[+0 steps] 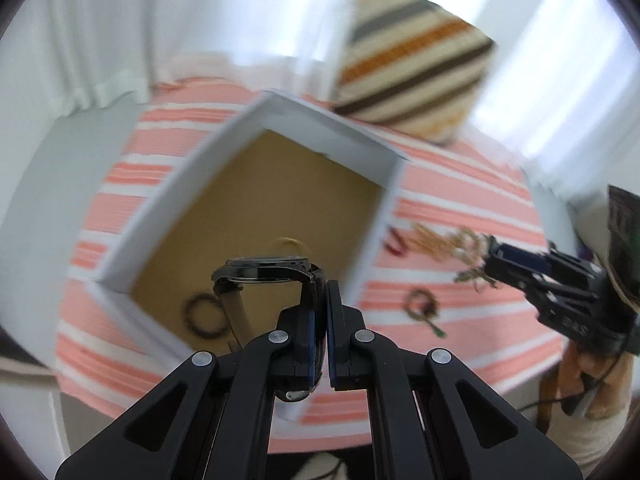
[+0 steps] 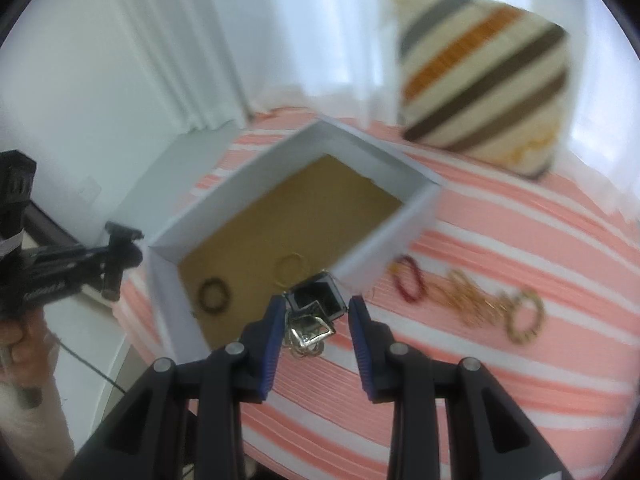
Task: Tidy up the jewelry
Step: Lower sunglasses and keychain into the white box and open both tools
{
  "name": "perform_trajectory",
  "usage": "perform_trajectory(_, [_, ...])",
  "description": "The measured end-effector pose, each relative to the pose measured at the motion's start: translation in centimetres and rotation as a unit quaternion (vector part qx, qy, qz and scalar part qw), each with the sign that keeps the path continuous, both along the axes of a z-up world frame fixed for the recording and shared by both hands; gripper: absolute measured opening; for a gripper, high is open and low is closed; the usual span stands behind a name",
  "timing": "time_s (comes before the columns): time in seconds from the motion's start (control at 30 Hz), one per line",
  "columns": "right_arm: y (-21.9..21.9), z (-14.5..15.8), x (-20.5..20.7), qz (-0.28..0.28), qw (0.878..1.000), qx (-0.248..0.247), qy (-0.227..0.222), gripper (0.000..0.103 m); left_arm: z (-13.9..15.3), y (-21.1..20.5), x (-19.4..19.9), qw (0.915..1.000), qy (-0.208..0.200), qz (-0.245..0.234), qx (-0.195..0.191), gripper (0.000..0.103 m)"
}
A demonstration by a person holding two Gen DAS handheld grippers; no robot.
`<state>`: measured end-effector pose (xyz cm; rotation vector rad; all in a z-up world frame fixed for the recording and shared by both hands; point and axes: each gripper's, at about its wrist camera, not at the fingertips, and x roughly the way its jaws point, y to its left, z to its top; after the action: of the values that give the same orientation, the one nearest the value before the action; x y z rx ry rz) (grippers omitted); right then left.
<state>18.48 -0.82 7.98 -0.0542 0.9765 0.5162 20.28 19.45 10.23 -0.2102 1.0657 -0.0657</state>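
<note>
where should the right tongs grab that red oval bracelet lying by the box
Grip the red oval bracelet across one long side, coming straight down from above. It lies flat on the striped cloth with an open middle, so one finger can likely drop inside the loop. Its upper end sits close to the white box wall; take the lower half.

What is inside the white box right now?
The white box holds a dark beaded bracelet and a gold ring-shaped bangle on its brown floor. Its near corner is hidden behind the right tool.

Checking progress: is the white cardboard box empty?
No. The white cardboard box already holds a dark beaded bracelet and a thin gold ring-shaped bangle on its brown floor.
</note>
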Motion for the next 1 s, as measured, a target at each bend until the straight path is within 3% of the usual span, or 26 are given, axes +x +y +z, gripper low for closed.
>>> perform_trajectory(0.13, [5.6, -1.2, 1.9, 0.030, 0.999, -0.008, 0.007, 0.033, -2.3, 4.2, 2.1, 0.9989, 0.011, 0.038, 0.027, 0.002])
perform_trajectory(0.33, [12.7, -4.3, 5.9, 0.051, 0.998, -0.040, 0.014, 0.033, -7.5, 8.1, 5.3, 0.9963, 0.049, 0.067, 0.026, 0.002])
perform_trajectory(0.53, [16.5, -7.3, 9.5, 0.054, 0.997, -0.045, 0.020, 0.033, -11.7, 9.9, 7.6, 0.9942, 0.066, 0.084, 0.006, 0.002])
perform_trajectory(0.83, [18.3, -11.0, 12.7, 0.056, 0.997, -0.045, 0.027, 0.035, -14.9, 10.1, 9.7, 0.9929, 0.075, 0.092, 0.011, 0.007])
perform_trajectory(0.87, [18.3, -11.1, 12.8, 0.055, 0.997, -0.045, 0.025, 0.037, -15.1, 10.1, 9.9, 0.9926, 0.076, 0.094, 0.013, 0.012])
perform_trajectory(0.9, [18.0, -11.0, 12.8, 0.049, 0.998, -0.045, 0.021, 0.050, -15.3, 10.1, 10.0, 0.9923, 0.075, 0.096, 0.019, 0.027])
perform_trajectory(0.93, [17.7, -10.9, 12.9, 0.040, 0.998, -0.044, 0.015, 0.062, -15.5, 10.2, 10.0, 0.9921, 0.075, 0.098, 0.025, 0.051])
perform_trajectory(1.0, [16.7, -10.4, 12.6, 0.026, 0.999, -0.037, 0.000, 0.063, -15.0, 10.1, 9.5, 0.9914, 0.058, 0.110, 0.041, 0.070])
